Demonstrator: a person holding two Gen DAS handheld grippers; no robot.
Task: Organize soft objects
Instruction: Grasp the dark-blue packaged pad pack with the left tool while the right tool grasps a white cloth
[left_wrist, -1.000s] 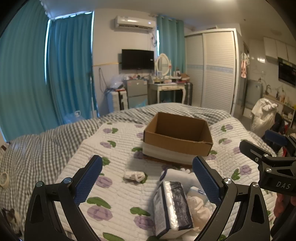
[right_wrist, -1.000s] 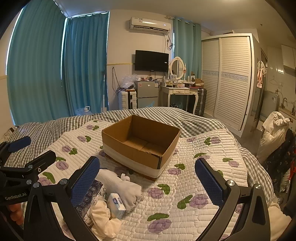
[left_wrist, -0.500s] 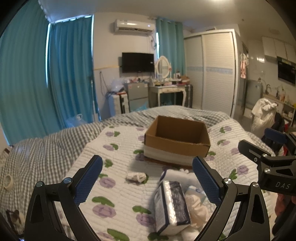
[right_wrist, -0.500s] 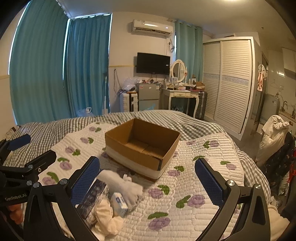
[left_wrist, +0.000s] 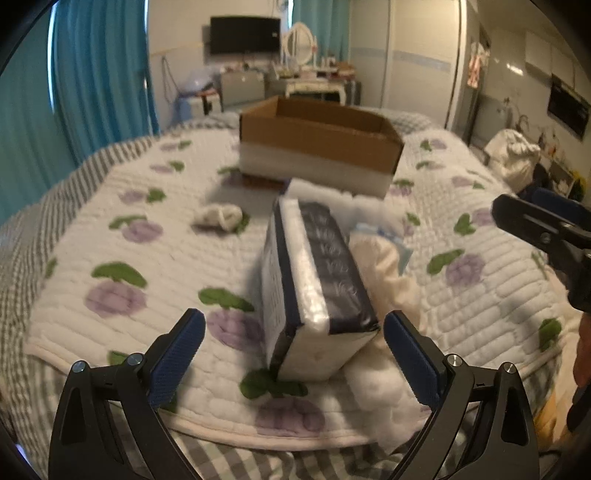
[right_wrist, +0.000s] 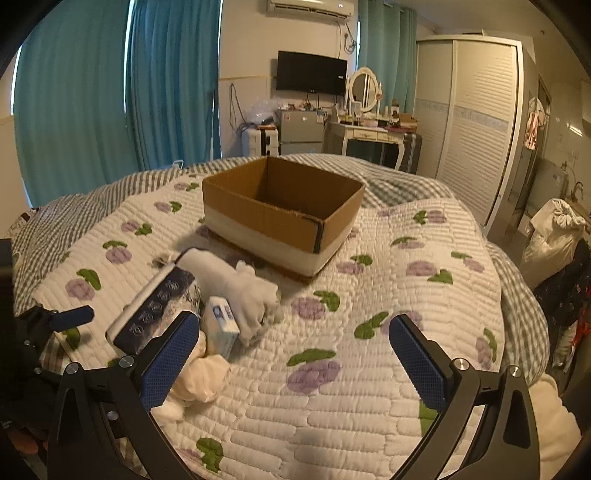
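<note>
An open cardboard box (left_wrist: 317, 144) (right_wrist: 280, 210) stands on the quilted bed. In front of it lies a pile of soft things: a dark-wrapped tissue pack (left_wrist: 314, 291) (right_wrist: 155, 310), a white stuffed toy (right_wrist: 240, 288), a small blue-and-white tissue packet (right_wrist: 219, 326), cream cloth (left_wrist: 384, 266) (right_wrist: 199, 380). A small balled white sock (left_wrist: 218, 218) lies apart to the left. My left gripper (left_wrist: 293, 354) is open, its pads either side of the near end of the tissue pack, not touching. My right gripper (right_wrist: 293, 354) is open and empty, above the quilt right of the pile.
The floral quilt (right_wrist: 369, 295) lies over a grey checked blanket (left_wrist: 22, 236) on the bed. Teal curtains (right_wrist: 110, 92), a dresser with mirror (right_wrist: 365, 125) and a white wardrobe (right_wrist: 476, 122) stand beyond the bed. The right gripper shows at the edge of the left wrist view (left_wrist: 546, 232).
My left gripper has dropped and moved forward, so the tissue pack now lies between its open fingers. My right gripper has moved slightly closer to the pile.
</note>
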